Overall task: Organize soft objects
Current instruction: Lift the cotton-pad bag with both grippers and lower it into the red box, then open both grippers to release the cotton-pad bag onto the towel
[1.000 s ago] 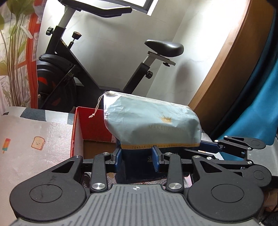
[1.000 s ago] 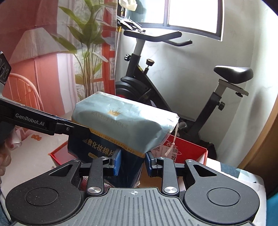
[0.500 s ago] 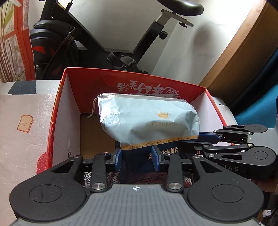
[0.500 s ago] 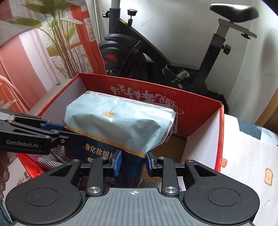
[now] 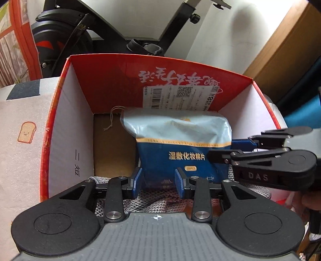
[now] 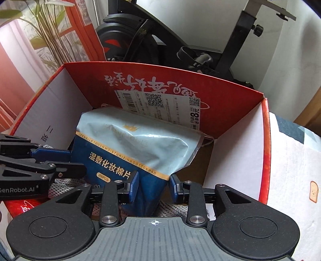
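**Pouch in the red box**

Pouch of cotton pads sits inside the red box, atop grey knit cloth. Left gripper pinches its near end; right gripper straddles its corner, jaws opening.

A black exercise bike stands against a white wall, beside a plant-printed curtain.

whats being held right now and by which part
The cotton pad bag, inside the red box. The left gripper clamps its dark blue bottom edge; the right gripper is at the same end, jaws opening.
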